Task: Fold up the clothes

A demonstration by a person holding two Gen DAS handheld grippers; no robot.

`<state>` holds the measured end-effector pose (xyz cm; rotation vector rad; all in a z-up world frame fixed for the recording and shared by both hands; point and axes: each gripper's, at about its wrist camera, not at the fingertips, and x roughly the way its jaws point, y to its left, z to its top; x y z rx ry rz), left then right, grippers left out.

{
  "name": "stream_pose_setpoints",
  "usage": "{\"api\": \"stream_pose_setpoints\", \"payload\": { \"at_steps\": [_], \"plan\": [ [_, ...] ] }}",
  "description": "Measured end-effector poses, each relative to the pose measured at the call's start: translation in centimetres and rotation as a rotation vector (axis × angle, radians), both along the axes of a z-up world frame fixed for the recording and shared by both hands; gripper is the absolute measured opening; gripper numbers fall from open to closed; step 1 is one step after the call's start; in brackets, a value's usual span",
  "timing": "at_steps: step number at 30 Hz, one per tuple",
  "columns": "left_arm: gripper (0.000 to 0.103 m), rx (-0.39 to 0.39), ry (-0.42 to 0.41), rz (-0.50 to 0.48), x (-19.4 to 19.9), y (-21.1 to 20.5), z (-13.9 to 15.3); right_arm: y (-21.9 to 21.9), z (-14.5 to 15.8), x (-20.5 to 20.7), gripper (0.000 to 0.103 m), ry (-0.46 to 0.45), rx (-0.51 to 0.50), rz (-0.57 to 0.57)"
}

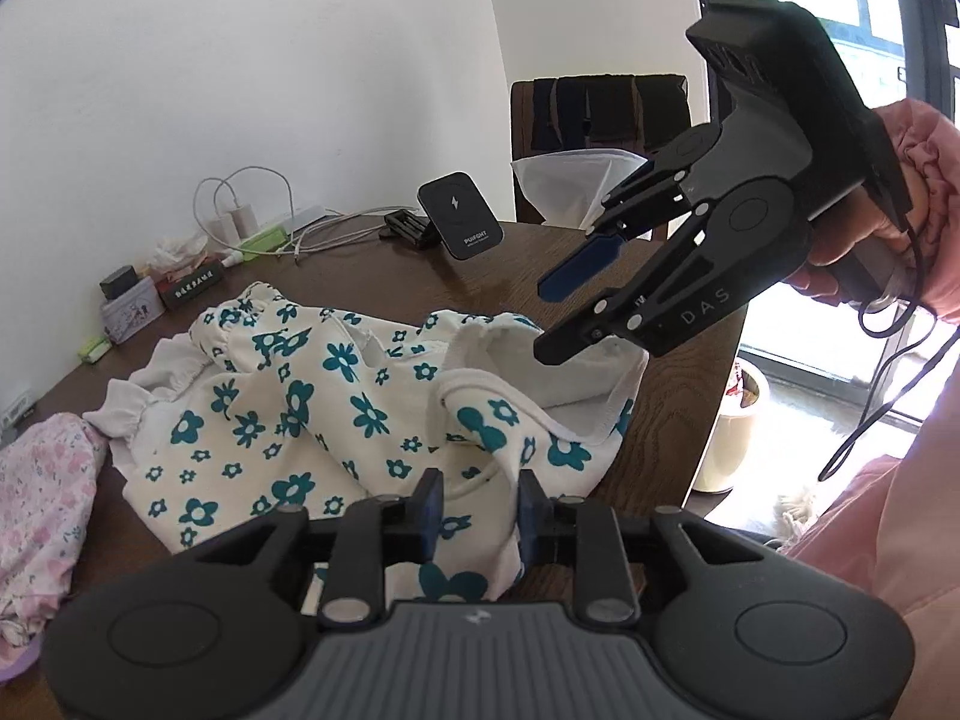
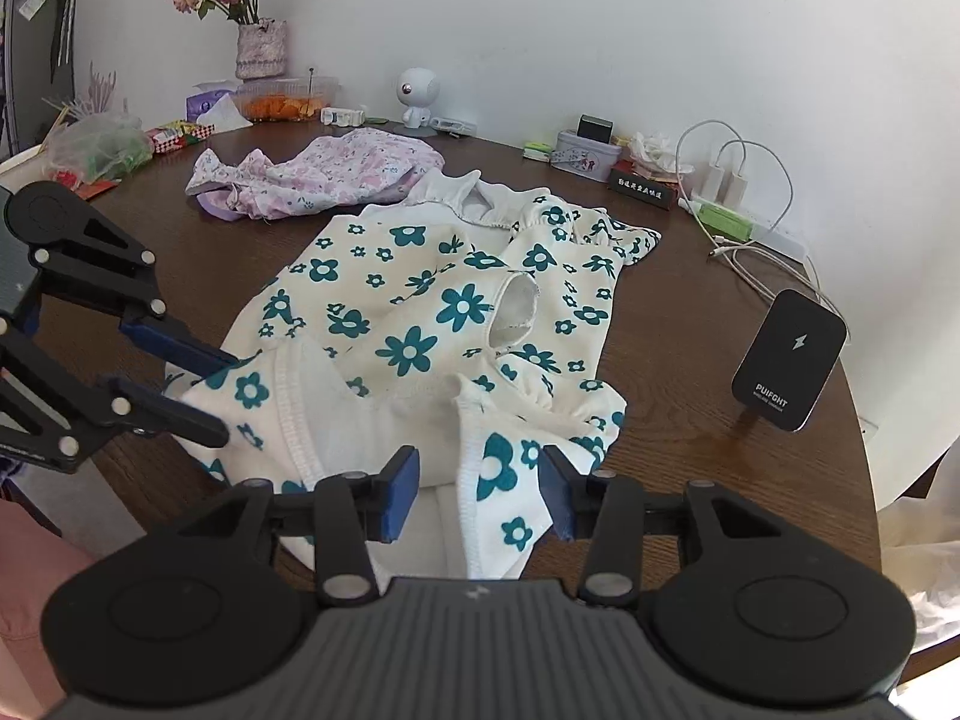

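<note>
A cream garment with teal flowers [image 1: 300,420] [image 2: 432,324] lies crumpled on the brown wooden table [image 1: 510,276] [image 2: 690,324]. My left gripper [image 1: 474,516] is open, its fingers astride a fold of the garment's near edge; it also shows at the left of the right wrist view [image 2: 222,396], jaws apart at the hem corner. My right gripper [image 2: 477,492] is open, fingers either side of a hem fold at the table's near edge. In the left wrist view it [image 1: 543,321] hovers open just above the garment's right part.
A pink floral garment [image 2: 318,174] [image 1: 42,516] lies beyond the cream one. A black wireless charger stand [image 2: 789,360] [image 1: 462,216], cables and plugs [image 2: 738,180], tins, a flower vase [image 2: 258,48], a white figurine and snack bags line the wall. A chair [image 1: 600,114] stands behind the table.
</note>
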<state>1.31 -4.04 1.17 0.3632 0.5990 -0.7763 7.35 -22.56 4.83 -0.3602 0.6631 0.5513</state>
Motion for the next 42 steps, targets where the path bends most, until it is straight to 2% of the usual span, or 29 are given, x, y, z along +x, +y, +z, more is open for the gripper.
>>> {"api": "stream_pose_setpoints", "payload": {
  "at_steps": [1, 5, 6, 7, 8, 9, 13, 14, 17, 18, 19, 22, 23, 24, 26, 31, 33, 36, 37, 38, 40, 42],
  "plan": [
    [0.044, -0.037, 0.038, 0.013, 0.3, 0.5, 0.4, 0.2, -0.1, 0.4, 0.047, 0.003, -0.022, 0.007],
    [0.053, -0.186, 0.167, 0.045, 1.8, 1.3, 2.3, 1.2, -1.1, 1.9, 0.049, 0.02, -0.095, 0.033],
    [0.055, -0.2, 0.185, 0.049, 2.2, 1.1, 2.6, 1.3, -1.3, 2.2, 0.045, 0.021, -0.104, 0.033],
    [0.056, -0.2, 0.2, 0.06, 2.6, 0.5, 2.8, 1.4, -1.4, 2.4, 0.038, 0.026, -0.107, 0.033],
    [0.056, -0.185, 0.207, 0.077, 3.0, -0.1, 2.8, 1.2, -1.5, 2.6, 0.013, 0.037, -0.091, 0.029],
    [0.056, -0.166, 0.216, 0.088, 3.5, -0.9, 2.6, 0.9, -1.4, 2.6, 0.003, 0.051, -0.063, 0.021],
    [0.053, -0.068, 0.27, 0.128, 4.8, -3.2, 1.0, -0.7, -0.9, 1.6, 0.002, 0.07, 0.026, -0.019],
    [0.051, -0.044, 0.283, 0.139, 5.0, -3.6, 0.5, -1.0, -0.9, 1.1, 0.002, 0.079, 0.043, -0.019],
    [0.03, -0.009, 0.321, 0.156, 5.3, -3.6, -0.9, -1.5, -0.8, -0.5, 0.002, 0.135, 0.087, 0.013],
    [0.018, -0.001, 0.331, 0.16, 5.3, -3.5, -1.3, -1.6, -0.8, -1.1, 0.002, 0.154, 0.102, 0.024],
    [0.012, 0.007, 0.34, 0.164, 5.3, -3.4, -1.7, -1.6, -0.7, -1.6, 0.002, 0.172, 0.112, 0.039],
    [0.007, 0.034, 0.304, 0.146, 4.3, -2.1, -1.5, -1.4, -0.1, -2.3, 0.007, 0.228, 0.16, 0.119],
    [0.006, 0.043, 0.291, 0.14, 4.0, -1.7, -1.4, -1.5, 0.4, -2.3, 0.014, 0.24, 0.189, 0.143],
    [0.006, 0.051, 0.279, 0.134, 3.7, -1.2, -1.3, -1.8, 1.1, -2.2, 0.027, 0.241, 0.22, 0.161],
    [0.006, 0.069, 0.255, 0.129, 3.1, -0.3, -1.0, -2.4, 1.7, -1.1, 0.044, 0.234, 0.236, 0.157],
    [0.006, 0.103, 0.21, 0.128, 1.9, 2.2, -0.3, -4.0, 2.5, 2.7, 0.045, 0.207, 0.237, 0.114],
    [0.009, 0.096, 0.21, 0.117, 1.5, 2.9, -0.1, -4.3, 1.4, 4.6, 0.045, 0.254, 0.247, 0.111],
    [0.026, 0.045, 0.191, 0.071, 0.4, 3.9, 0.8, -3.7, -1.1, 6.6, 0.045, 0.367, 0.277, 0.14],
    [0.041, 0.022, 0.181, 0.056, 0.0, 4.2, 1.2, -3.4, -1.8, 6.9, 0.045, 0.39, 0.276, 0.152],
    [0.051, 0.001, 0.166, 0.052, -0.4, 4.7, 1.7, -3.2, -2.4, 7.2, 0.045, 0.408, 0.275, 0.163],
    [0.053, -0.032, 0.14, 0.05, -1.0, 5.5, 2.6, -3.0, -3.0, 7.9, 0.047, 0.432, 0.282, 0.171],
    [0.055, -0.028, 0.128, 0.084, -1.0, 6.1, 2.9, -3.1, -3.2, 8.4, 0.049, 0.45, 0.299, 0.181]
  ]
}}
